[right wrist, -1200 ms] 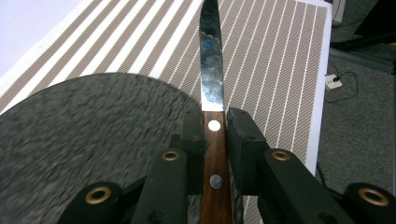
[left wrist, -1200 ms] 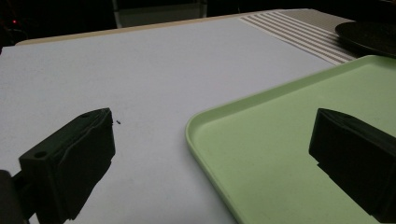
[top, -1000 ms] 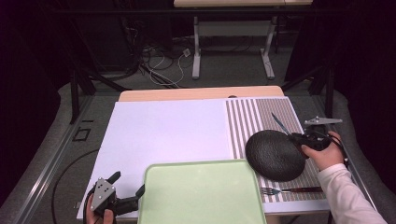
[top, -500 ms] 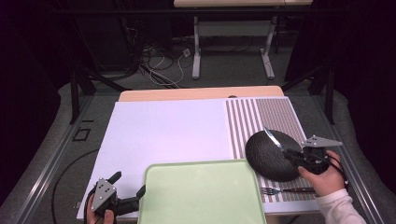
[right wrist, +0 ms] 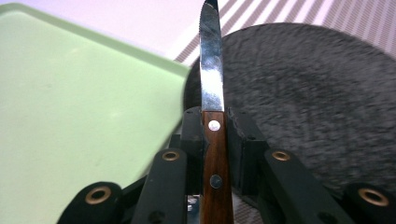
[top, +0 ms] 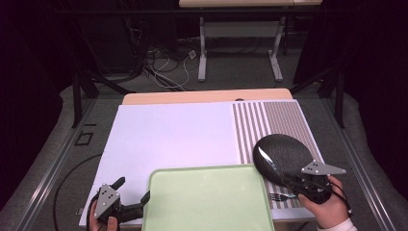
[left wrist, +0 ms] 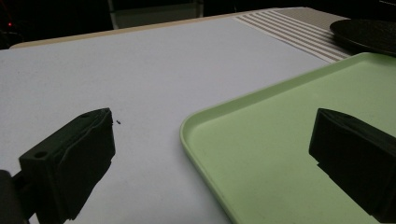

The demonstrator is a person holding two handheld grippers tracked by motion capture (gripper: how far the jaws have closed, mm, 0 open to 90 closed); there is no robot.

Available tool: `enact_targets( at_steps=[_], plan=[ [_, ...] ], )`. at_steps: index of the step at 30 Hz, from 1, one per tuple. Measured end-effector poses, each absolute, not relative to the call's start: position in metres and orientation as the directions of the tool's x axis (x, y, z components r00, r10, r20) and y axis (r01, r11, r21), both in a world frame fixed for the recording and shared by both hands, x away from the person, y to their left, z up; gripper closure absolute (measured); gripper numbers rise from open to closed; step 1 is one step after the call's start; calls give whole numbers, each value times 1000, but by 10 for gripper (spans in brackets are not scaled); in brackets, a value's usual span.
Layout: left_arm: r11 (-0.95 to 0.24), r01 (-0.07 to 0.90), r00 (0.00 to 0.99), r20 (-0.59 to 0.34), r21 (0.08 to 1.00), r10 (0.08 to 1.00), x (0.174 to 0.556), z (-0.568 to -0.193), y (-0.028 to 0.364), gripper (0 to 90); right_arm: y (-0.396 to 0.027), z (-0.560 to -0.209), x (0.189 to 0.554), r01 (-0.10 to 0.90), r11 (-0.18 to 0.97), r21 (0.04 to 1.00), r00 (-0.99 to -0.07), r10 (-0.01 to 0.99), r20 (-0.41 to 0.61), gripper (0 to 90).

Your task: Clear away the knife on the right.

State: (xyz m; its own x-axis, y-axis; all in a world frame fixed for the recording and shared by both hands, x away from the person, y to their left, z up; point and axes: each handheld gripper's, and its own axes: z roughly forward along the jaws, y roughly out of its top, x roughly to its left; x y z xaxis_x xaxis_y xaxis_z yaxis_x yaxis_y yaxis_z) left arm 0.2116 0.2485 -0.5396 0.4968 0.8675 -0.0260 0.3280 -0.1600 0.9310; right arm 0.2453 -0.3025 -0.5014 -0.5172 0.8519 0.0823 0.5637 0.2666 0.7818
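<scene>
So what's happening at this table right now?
A person holds tongs in each hand. The right tongs are shut on a wooden-handled steak knife, its blade over the dark round plate beside the pale green plastic tray. The left tongs sit open at the tray's left edge. A metal fork lies on the striped mat.

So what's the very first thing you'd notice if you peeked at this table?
Probably the shiny knife with its wooden handle, clamped in the right gripper above the round dark plate. Next comes the big pale green tray at the table's near edge, with the left gripper open at its corner.
</scene>
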Motion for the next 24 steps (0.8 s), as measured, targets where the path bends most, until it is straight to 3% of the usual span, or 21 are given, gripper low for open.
enact_targets(
  at_steps=[24],
  plan=[
    [-172,316,509,-14,933,861,210,-538,248,5,-219,-533,212,575,342,744,-676,711,195,771]
  ],
)
